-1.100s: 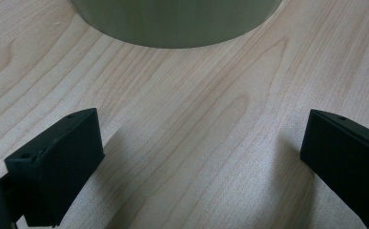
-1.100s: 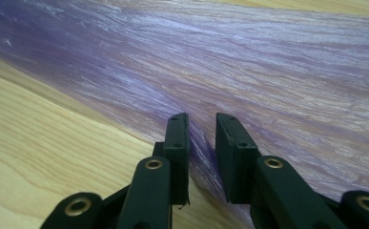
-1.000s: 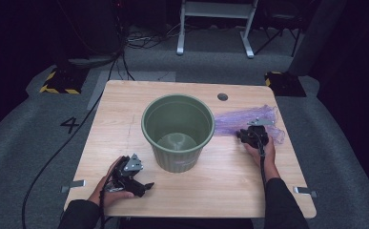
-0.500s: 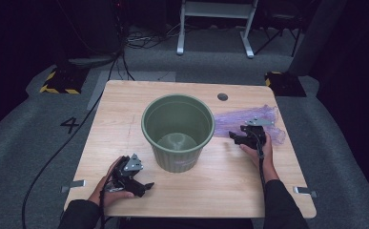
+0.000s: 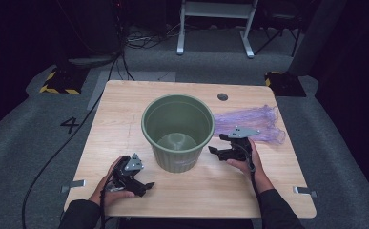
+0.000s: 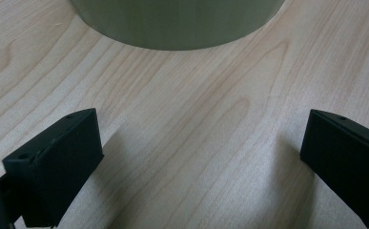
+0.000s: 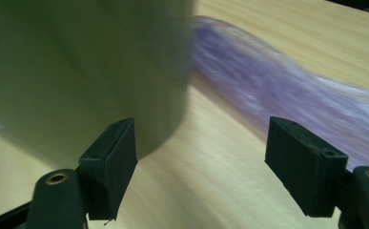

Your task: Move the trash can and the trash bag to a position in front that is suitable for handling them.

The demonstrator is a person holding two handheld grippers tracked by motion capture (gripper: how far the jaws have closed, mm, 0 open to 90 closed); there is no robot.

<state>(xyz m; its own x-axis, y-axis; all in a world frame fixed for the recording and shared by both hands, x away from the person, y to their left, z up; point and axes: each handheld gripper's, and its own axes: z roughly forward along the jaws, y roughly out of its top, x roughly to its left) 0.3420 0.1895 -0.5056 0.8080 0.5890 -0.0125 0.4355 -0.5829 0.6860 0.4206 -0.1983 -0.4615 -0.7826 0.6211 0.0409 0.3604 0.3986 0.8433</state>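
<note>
Right tool [image 7: 201,167] open; blurred purple mesh [image 7: 287,95] beyond.

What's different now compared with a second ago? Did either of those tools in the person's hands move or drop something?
The right hand-held gripper left the purple mesh bag and moved toward the green bucket. Its jaws have just been opening, with nothing between them. The left hand-held gripper stayed open at the table's near edge; bucket and bag stayed put.

Net [image 5: 253,121] right of bucket [image 5: 177,131]
</note>
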